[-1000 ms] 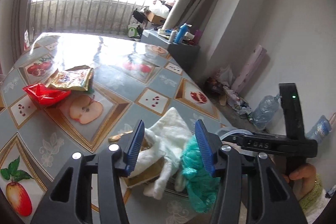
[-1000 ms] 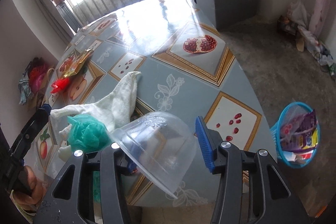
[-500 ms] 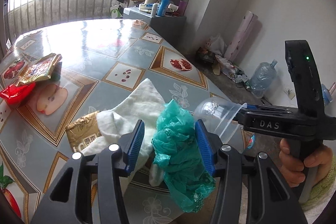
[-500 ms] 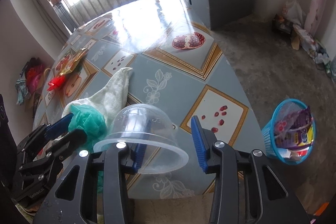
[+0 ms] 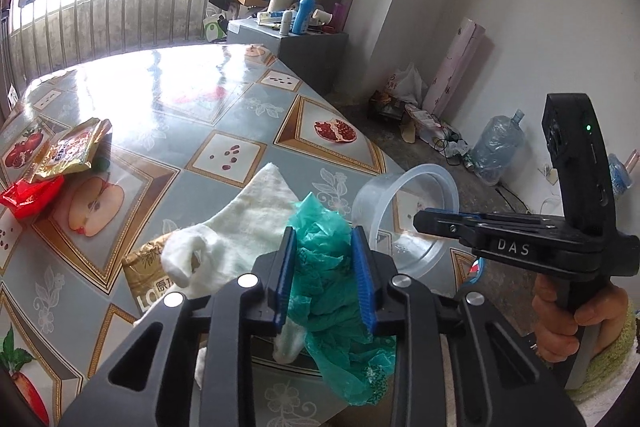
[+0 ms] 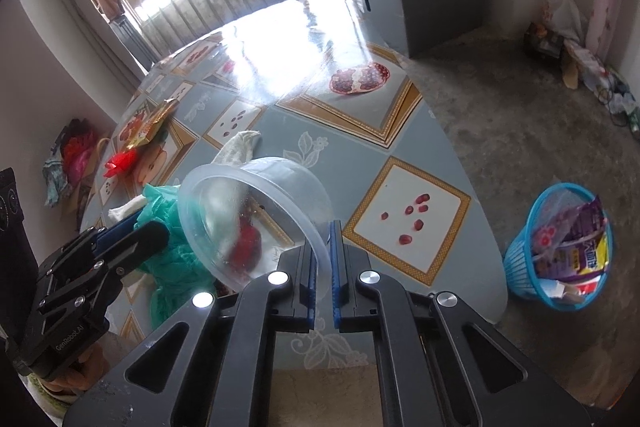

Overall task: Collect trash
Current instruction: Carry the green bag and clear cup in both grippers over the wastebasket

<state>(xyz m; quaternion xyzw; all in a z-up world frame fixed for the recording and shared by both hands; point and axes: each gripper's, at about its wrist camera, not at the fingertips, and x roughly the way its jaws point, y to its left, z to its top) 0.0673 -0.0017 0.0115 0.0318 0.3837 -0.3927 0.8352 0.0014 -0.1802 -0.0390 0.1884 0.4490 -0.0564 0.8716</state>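
Lying at the left end of the fruit-patterned tabletop (image 5: 224, 99) are a red wrapper (image 5: 30, 195) and a gold snack packet (image 5: 70, 147), well apart from the white cloth (image 5: 248, 223) that serves as the landmark. A gold-brown sachet (image 5: 146, 277) pokes out from under the cloth's left edge. At the cloth's right edge, a crumpled teal plastic bag (image 5: 324, 267), thin and translucent, is squeezed between the blue pads of the left claw (image 5: 324, 279), whose jaws have just been closing on it. Right of the cloth, the right claw (image 6: 323, 267) has just closed and pinches the rim of a clear plastic bowl (image 6: 252, 215), tipped on its side. Farthest right of the cloth, on the floor, a blue basket (image 6: 560, 247) holds wrappers.
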